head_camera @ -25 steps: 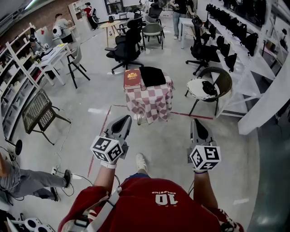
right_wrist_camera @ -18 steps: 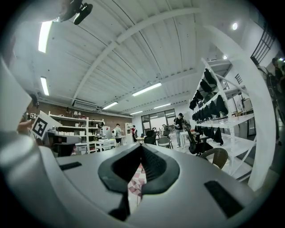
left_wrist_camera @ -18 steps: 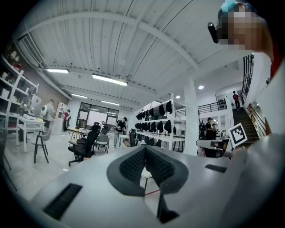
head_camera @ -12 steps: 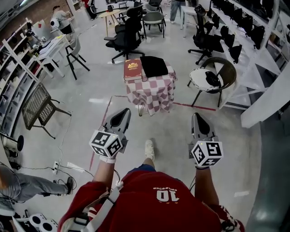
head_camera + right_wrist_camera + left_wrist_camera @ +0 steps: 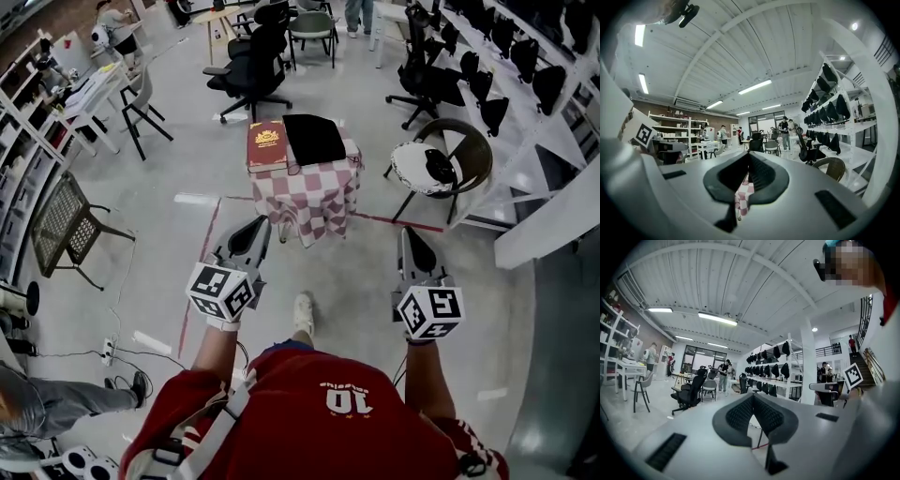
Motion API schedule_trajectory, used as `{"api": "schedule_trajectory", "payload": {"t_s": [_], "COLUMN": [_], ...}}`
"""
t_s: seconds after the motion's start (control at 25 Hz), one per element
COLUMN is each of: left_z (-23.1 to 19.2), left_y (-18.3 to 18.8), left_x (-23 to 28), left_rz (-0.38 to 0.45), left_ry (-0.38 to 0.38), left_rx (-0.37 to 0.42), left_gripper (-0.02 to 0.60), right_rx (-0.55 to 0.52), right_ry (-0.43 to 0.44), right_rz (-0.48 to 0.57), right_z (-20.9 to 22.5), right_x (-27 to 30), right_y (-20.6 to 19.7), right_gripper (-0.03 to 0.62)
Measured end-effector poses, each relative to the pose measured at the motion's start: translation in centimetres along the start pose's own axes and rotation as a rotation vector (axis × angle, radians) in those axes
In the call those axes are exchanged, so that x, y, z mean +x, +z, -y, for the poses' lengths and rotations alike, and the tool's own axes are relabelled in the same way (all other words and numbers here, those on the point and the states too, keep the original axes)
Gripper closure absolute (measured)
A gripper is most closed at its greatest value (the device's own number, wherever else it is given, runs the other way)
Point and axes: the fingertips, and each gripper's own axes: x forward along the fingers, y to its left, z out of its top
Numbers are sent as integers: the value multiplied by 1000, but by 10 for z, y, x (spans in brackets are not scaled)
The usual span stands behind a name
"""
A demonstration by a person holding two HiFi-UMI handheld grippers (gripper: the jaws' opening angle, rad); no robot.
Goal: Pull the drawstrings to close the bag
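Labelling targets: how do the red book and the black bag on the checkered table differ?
The book is red with gold print; the bag is plain black. In the head view the book lies at the left edge of the checkered table, the bag to its right. The bag covers more area. Both lie flat on it.

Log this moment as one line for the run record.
stage: not yet at table | left gripper: shut, empty | right gripper: shut, empty | black bag: on table beside red book, untouched
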Motion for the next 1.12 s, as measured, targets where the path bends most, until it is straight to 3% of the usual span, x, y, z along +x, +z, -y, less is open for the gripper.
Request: {"api": "schedule_trajectory", "payload": {"t_s": [0.52, 1.12], "left_z": [-87, -167], "left_y": [33, 45], "left_x": [105, 163], "left_rz": [2, 40], "left_ry": [-41, -85], "left_rx": [-8, -44], "left_gripper": [572, 572], "right_rx": [1, -31], "right_ry": [-17, -47], "right_rz": [-21, -4], "right_z": [19, 14], "right_x": [130, 222], "right_y": [23, 44], "right_gripper": [579, 579]}}
